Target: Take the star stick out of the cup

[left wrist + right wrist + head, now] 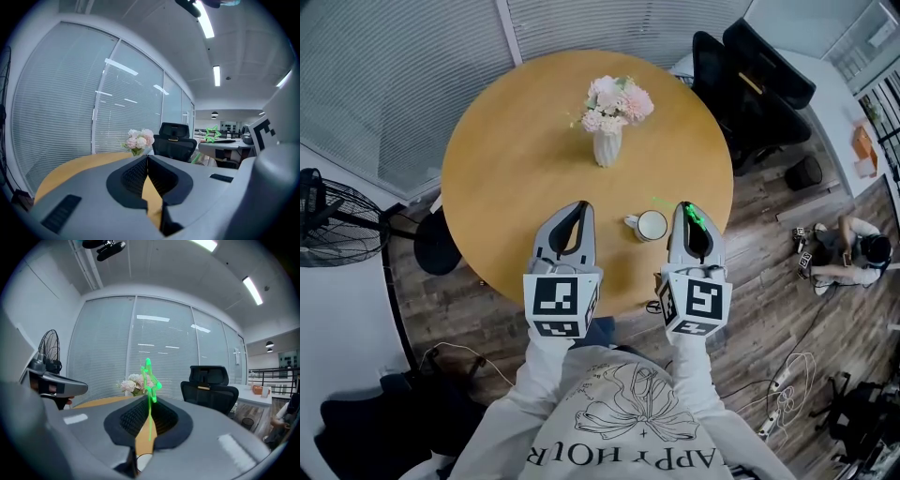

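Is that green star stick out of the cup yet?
Done, it seems: the cup looks empty. In hand: the right tongs are shut on the star stick, beside the cup. Left: perhaps only putting it down.

1 round wooden table (pixel 506 187) centre frame, white slatted blinds (pixel 394 75) on glass wall upper left, 2 black office chairs (pixel 750 84) upper right, dark wood-plank floor (pixel 769 244) right, black fan (pixel 319 216) at left edge, ceiling strip lights (pixel 216 75) top of left gripper view
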### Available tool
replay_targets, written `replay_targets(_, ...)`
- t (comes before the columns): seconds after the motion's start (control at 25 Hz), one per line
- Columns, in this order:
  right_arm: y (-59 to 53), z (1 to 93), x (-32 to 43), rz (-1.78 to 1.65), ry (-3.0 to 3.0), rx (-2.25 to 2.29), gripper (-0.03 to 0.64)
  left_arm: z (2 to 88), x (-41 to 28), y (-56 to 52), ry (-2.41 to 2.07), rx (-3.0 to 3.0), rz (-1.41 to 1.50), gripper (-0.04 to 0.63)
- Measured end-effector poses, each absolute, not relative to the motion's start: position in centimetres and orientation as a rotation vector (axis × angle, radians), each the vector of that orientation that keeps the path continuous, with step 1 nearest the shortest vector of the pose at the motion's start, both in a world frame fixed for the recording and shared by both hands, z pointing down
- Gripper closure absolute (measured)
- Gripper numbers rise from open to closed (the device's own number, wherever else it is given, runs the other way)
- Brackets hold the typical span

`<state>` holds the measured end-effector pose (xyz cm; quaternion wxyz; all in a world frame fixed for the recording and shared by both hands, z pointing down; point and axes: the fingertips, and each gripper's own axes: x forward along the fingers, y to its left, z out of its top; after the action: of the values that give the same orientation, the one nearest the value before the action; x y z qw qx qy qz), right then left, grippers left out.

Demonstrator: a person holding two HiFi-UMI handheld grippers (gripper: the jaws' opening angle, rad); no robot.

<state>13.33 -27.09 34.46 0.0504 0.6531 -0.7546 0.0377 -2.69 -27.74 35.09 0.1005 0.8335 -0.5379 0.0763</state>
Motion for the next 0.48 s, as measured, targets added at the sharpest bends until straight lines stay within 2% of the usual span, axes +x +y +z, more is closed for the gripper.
replay_targets(0.48,-27.1,32.1,13.4,0.065,-2.327,2.003,0.594,32.7,-3.8,-27.9,-1.645,2.468,0.176,0.588)
